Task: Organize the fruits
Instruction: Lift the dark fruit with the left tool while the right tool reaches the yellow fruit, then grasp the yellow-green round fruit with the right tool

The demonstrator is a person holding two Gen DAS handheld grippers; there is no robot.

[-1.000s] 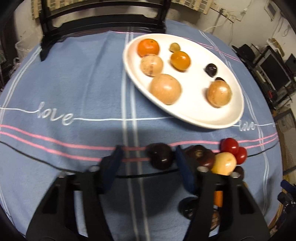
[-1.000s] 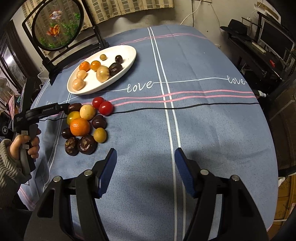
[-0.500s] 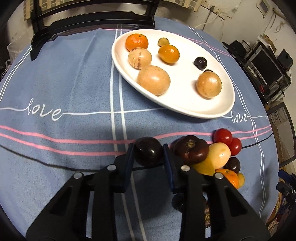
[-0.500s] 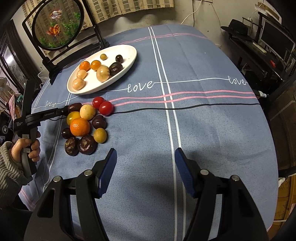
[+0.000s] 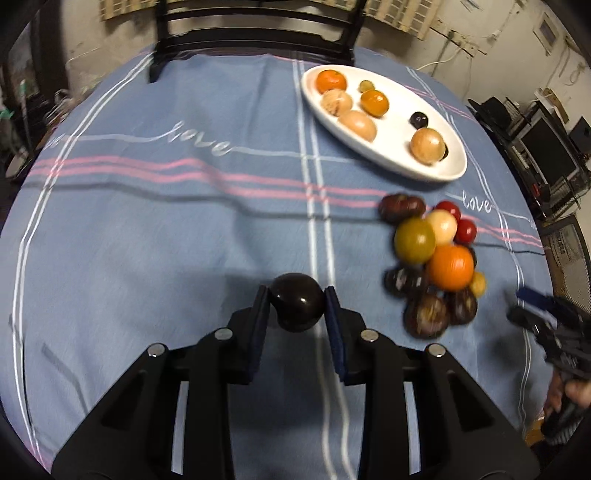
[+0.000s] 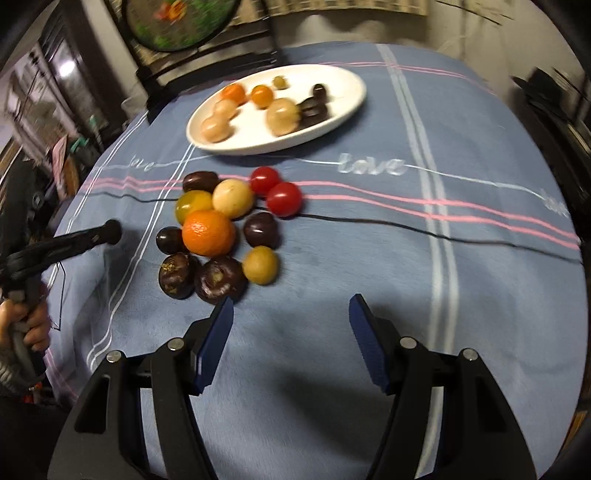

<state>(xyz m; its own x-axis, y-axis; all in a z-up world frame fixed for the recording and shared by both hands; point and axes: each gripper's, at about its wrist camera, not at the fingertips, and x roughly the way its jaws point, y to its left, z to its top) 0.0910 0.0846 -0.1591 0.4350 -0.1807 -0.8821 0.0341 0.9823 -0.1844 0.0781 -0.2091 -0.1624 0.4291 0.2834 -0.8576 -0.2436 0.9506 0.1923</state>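
Note:
My left gripper [image 5: 295, 306] is shut on a dark round plum [image 5: 296, 307] and holds it above the blue tablecloth, left of the fruit pile. The pile holds an orange [image 5: 450, 266], a green-yellow tomato [image 5: 414, 240], red cherry tomatoes [image 5: 465, 230] and dark fruits [image 5: 426, 315]. A white oval plate [image 5: 399, 110] at the back carries several fruits. My right gripper [image 6: 291, 317] is open and empty, low over the cloth just right of the pile, close to a dark fruit [image 6: 220, 278] and a small yellow fruit [image 6: 260, 265]. The plate also shows in the right wrist view [image 6: 343, 92].
A black chair back [image 5: 255, 29] stands behind the table's far edge. A round fish picture [image 6: 181, 22] stands behind the plate. A thin black cable [image 6: 406, 225] crosses the cloth. Shelves and a monitor [image 5: 546, 147] stand off the table's right side.
My left gripper closed on the dark plum, lifted it and pulled back left from the pile. My right gripper moved forward and left toward the pile, still open.

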